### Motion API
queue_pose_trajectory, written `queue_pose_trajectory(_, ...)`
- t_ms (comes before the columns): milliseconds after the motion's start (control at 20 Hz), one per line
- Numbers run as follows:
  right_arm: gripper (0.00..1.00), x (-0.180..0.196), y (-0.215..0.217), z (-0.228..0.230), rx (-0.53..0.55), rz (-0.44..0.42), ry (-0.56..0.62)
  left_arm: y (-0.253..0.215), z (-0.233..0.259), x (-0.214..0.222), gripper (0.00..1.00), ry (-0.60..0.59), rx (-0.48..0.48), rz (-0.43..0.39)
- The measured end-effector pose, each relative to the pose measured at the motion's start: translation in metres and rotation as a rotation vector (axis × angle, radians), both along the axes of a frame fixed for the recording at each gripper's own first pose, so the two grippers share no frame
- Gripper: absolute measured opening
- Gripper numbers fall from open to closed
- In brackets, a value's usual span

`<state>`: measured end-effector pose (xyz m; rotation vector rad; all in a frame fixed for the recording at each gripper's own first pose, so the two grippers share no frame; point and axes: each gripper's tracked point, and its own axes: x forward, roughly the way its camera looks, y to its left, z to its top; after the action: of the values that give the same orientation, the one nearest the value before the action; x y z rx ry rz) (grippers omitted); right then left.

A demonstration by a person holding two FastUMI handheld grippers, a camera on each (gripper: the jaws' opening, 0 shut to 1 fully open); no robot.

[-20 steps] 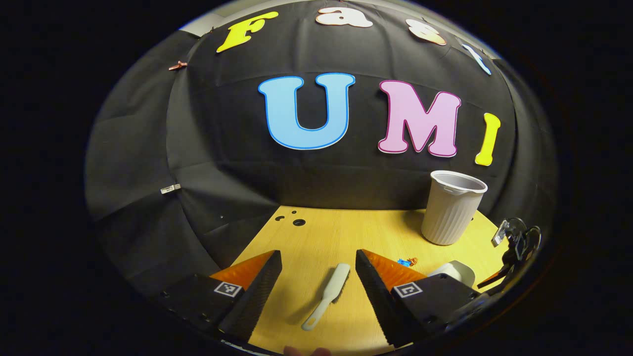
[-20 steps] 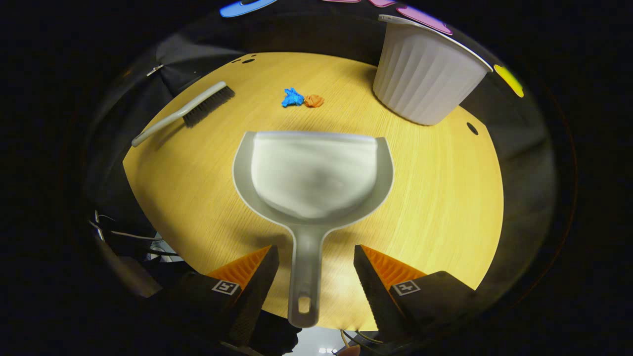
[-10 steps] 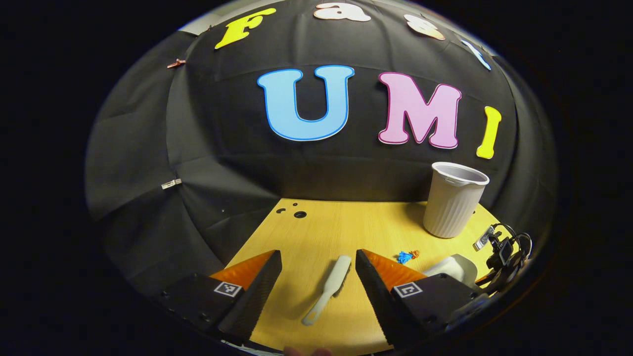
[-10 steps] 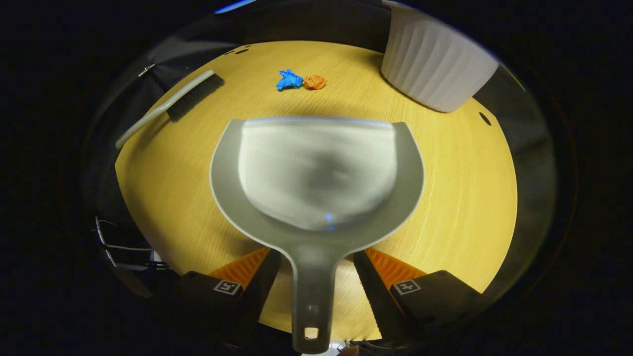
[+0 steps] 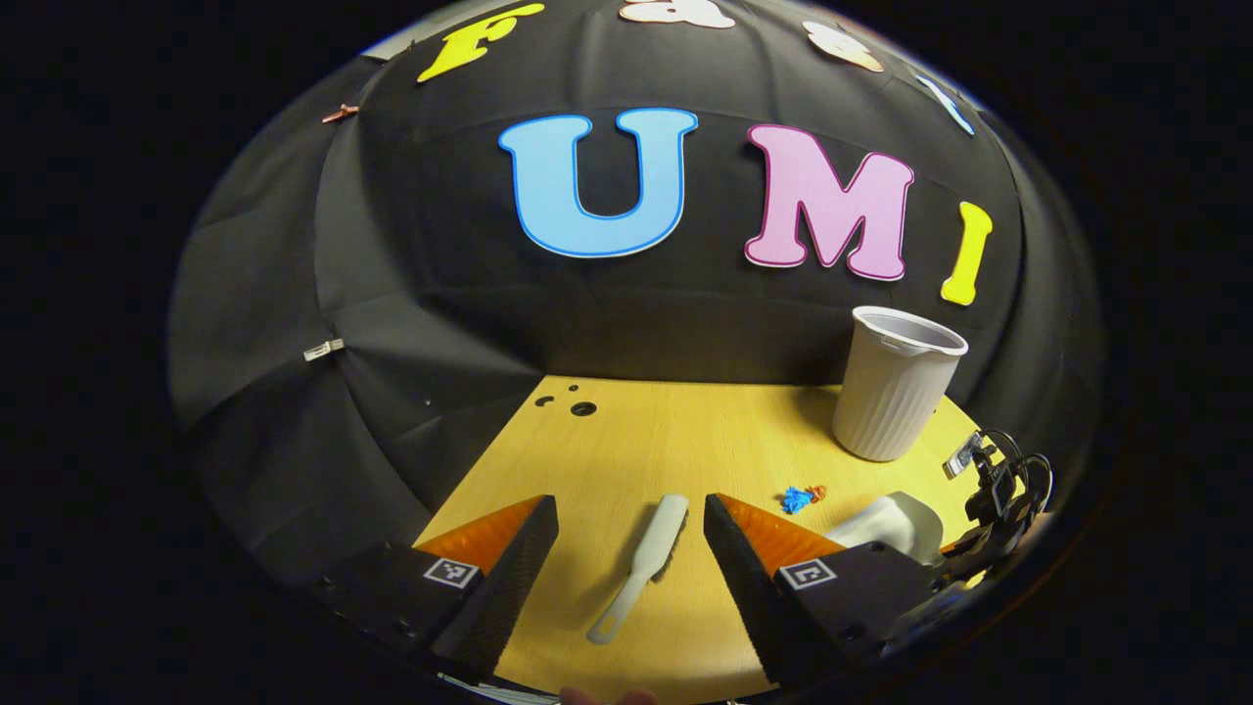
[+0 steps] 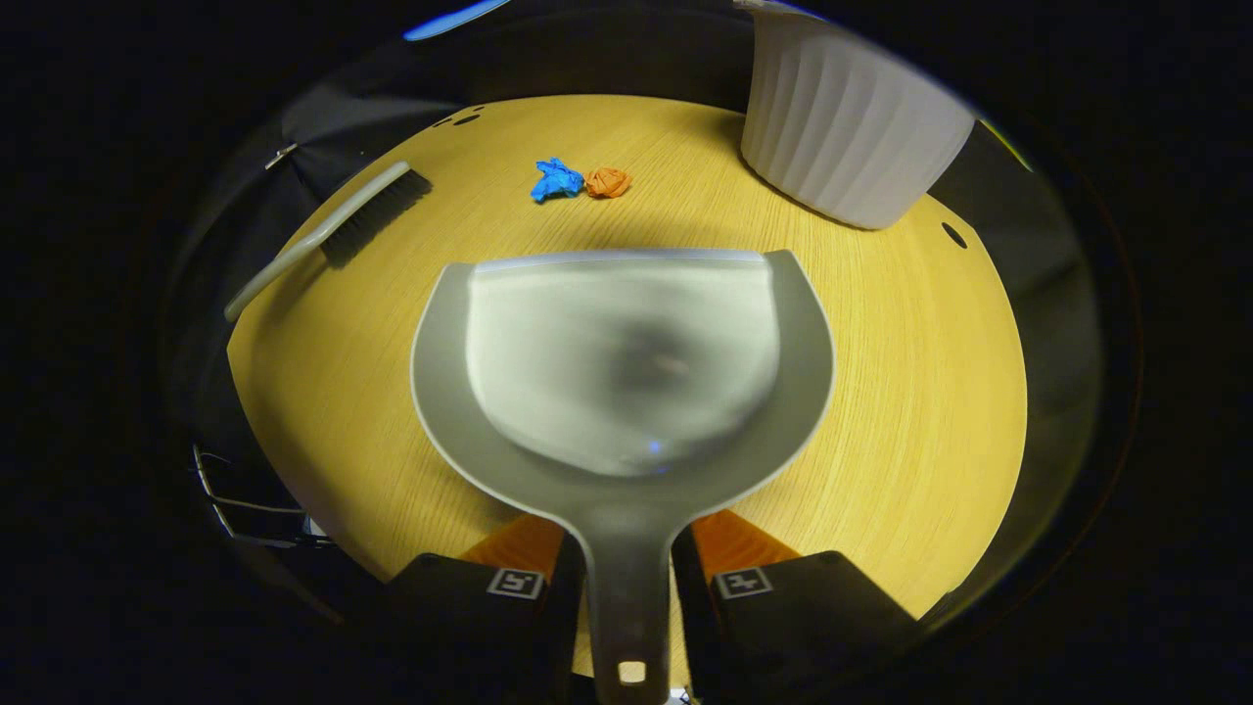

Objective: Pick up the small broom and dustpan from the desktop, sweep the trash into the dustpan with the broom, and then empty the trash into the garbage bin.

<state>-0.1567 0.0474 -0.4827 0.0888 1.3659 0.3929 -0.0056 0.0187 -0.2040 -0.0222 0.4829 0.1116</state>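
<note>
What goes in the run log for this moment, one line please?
right hand-held gripper: shut on dustpan handle | left hand-held gripper: open over broom | trash: unswept | bin: upright

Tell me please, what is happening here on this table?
A person holds a gripper in each hand to clean up a desk. The right gripper is shut on the handle of the dustpan. The left gripper is open above the small broom, which lies on the desk, not yet picked up. Two scraps of trash, blue and orange, lie ahead of the dustpan's front edge, not yet swept. The white garbage bin stands at the back.
</note>
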Motion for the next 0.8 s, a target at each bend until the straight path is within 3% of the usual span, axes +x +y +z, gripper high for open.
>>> queue_pose_trajectory(50,0.38,0.000,0.000,0.002,0.004,-0.009,0.007,-0.001,-0.005,0.002,0.96,0.014,-0.010,-0.008)
queue_pose_trajectory(250,0.36,0.003,-0.006,0.010,0.000,-0.005,0.000,-0.006,-0.031,0.008,0.96,0.118,-0.052,-0.058)
queue_pose_trajectory(450,0.35,0.013,-0.026,0.037,-0.035,-0.004,-0.022,-0.008,-0.075,0.014,0.97,0.319,-0.039,-0.146)
queue_pose_trajectory(550,0.39,0.013,-0.031,0.046,-0.028,-0.038,-0.004,-0.004,-0.099,0.016,0.94,0.427,0.002,-0.190)
queue_pose_trajectory(600,0.36,0.015,-0.034,0.052,-0.015,-0.061,-0.007,-0.006,-0.111,0.017,0.97,0.487,0.008,-0.222)
queue_pose_trajectory(800,0.35,0.016,-0.041,0.056,-0.027,-0.070,-0.047,-0.005,-0.159,0.004,0.92,0.715,0.010,-0.300)
